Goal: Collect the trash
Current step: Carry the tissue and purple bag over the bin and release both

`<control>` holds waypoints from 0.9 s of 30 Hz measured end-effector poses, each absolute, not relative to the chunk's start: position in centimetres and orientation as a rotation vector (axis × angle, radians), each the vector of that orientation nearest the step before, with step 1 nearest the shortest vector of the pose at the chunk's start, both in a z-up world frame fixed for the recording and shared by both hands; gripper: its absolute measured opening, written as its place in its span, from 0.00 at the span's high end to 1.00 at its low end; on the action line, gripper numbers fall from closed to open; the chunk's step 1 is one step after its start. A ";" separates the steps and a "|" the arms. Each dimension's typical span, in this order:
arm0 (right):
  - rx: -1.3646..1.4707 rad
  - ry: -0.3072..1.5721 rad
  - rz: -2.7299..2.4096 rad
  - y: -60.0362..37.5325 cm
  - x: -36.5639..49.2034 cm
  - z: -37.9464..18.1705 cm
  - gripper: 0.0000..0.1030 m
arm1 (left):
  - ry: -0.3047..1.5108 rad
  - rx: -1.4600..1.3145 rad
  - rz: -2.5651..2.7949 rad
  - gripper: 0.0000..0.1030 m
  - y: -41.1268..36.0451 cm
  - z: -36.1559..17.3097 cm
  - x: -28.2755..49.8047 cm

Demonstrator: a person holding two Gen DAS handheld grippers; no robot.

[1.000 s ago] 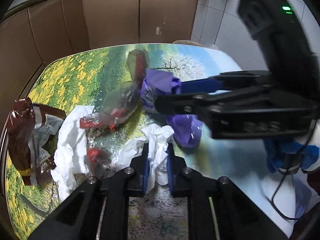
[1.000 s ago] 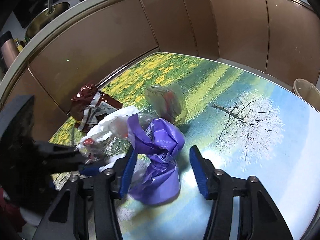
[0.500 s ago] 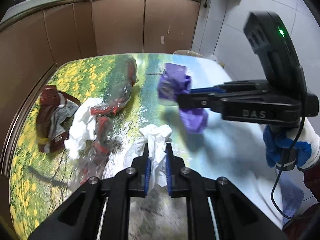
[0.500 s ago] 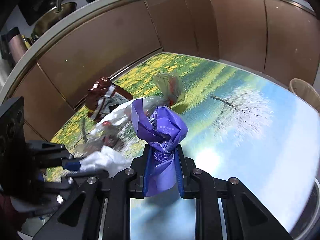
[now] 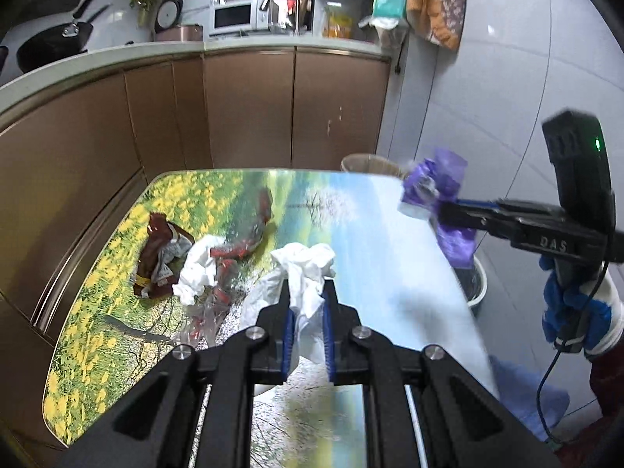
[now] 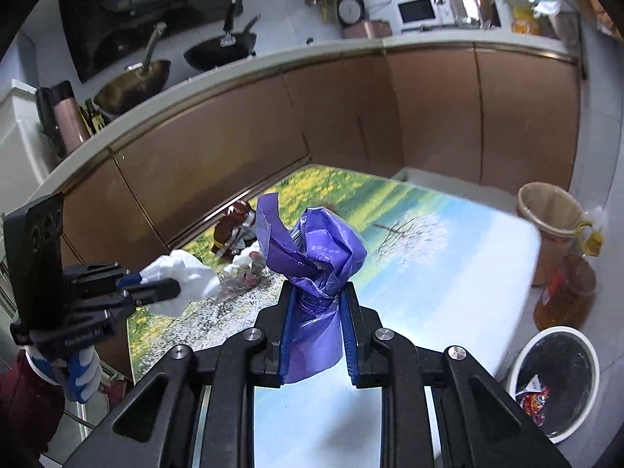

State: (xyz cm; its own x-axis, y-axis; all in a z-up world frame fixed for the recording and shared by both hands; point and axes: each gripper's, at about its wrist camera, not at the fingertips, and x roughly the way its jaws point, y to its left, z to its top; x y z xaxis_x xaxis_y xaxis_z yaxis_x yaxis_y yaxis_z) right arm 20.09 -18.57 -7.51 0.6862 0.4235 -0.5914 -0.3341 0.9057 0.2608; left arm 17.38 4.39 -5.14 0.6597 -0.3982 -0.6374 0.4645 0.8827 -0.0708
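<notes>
My right hand-held gripper [image 6: 315,304] clamps the purple bag [image 6: 312,249] above the surface [image 6: 448,292]; the white bin [image 6: 553,382] sits lower right, nearest this hand, while my left hand-held gripper [image 5: 306,312] pinches the white tissue [image 5: 306,269]

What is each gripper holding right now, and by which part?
The left gripper pinches a crumpled white tissue around its lower part; the right gripper clamps a crumpled purple plastic bag at its narrow middle, both lifted off the table.

Crumpled white tissue [image 5: 304,273] in left gripper [image 5: 306,335] above landscape-print table [image 5: 390,273]; black-lined white bin [image 6: 553,382] on floor right of table.
</notes>
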 end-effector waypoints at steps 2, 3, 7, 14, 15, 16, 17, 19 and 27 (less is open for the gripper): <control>0.138 0.677 0.413 -19.5 19.0 -6.9 0.79 | 0.680 0.100 -0.490 0.89 4.1 -4.4 17.0; 0.140 0.669 0.406 -19.9 18.5 -6.7 0.79 | 0.675 0.104 -0.491 0.89 3.8 -4.2 16.9; 0.168 0.637 0.350 -22.7 16.5 -6.3 0.79 | 0.666 0.114 -0.512 0.89 2.0 -3.4 16.3; 0.231 0.619 0.192 -29.5 15.0 -6.8 0.79 | 0.674 0.166 -0.619 0.89 -5.6 -3.0 17.3; 0.241 0.622 0.161 -30.8 14.8 -7.1 0.79 | 0.679 0.175 -0.646 0.89 -7.5 -3.1 17.8; 0.244 0.624 0.134 -31.6 14.6 -7.3 0.79 | 0.685 0.182 -0.667 0.89 -9.1 -3.2 18.1; 0.250 0.629 0.101 -32.8 14.6 -7.7 0.79 | 0.692 0.190 -0.688 0.89 -10.6 -3.5 18.6; 0.263 0.642 0.041 -34.8 14.6 -8.5 0.79 | 0.708 0.207 -0.719 0.89 -13.6 -4.1 19.2; 0.291 0.721 -0.193 -42.7 16.2 -13.3 0.78 | 0.819 0.307 -0.838 0.88 -27.7 -8.8 23.2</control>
